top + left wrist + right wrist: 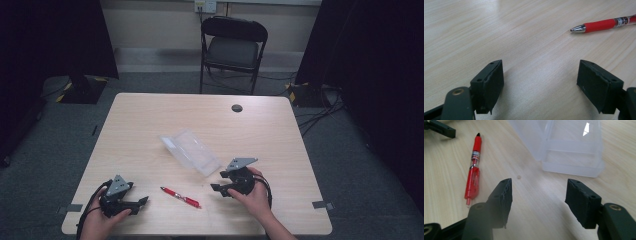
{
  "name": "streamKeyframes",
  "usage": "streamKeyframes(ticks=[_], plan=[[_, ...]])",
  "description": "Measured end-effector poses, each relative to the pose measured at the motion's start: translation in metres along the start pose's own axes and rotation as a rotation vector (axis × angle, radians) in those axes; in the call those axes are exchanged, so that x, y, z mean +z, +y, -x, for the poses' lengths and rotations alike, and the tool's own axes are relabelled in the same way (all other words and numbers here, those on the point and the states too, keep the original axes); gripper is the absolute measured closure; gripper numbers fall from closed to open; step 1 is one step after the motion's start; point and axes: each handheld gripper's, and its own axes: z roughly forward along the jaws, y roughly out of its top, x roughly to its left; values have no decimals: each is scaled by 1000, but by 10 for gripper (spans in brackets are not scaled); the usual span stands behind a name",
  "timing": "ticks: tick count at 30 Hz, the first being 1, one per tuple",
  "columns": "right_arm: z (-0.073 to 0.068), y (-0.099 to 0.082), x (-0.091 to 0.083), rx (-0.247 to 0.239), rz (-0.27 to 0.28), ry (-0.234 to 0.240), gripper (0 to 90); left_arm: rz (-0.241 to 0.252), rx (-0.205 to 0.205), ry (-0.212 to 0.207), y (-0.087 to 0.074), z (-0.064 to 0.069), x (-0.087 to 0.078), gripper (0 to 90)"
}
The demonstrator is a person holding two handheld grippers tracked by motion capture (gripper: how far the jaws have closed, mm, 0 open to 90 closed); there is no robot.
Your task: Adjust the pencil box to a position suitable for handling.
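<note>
On the pale wooden table (150,120), a red pen (180,197) lies flat near the front edge, between the two hand-held grippers and touching neither. Its silver tip points toward ten o'clock in the high view and its clip end toward four o'clock. The left gripper (142,202) rests low at the table's seven o'clock corner, held in the person's left hand (97,222), with its jaws aimed toward three o'clock at the pen. In the left gripper view the jaws stand wide apart with only bare wood between them, and the pen (604,25) lies ahead at about one o'clock, well clear of the pads. The right gripper (217,190) sits at about five o'clock on the table in the right hand (257,197), its jaws pointing toward nine o'clock. In the right gripper view they are spread wide with nothing between them, and the pen (473,173) lies just beside the left jaw, at about ten o'clock from it. A clear plastic case (190,152) lies open near the table's middle, at about eleven o'clock from the right gripper; in the right gripper view the case (574,147) lies ahead at about one o'clock. A black folding chair (232,47) stands beyond the table's far edge at twelve o'clock.
</note>
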Motion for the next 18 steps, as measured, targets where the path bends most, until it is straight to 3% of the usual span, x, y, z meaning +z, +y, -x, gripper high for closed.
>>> streamKeyframes(ticks=[10,12,18], plan=[[-24,2,11,-60,-9,48,382,0,-1,0,0,0,0,214],[-27,3,13,-49,-1,76,384,0,-1,0,0,0,0,213],[-37,5,19,-79,-16,86,396,0,-1,0,0,0,0,214]])
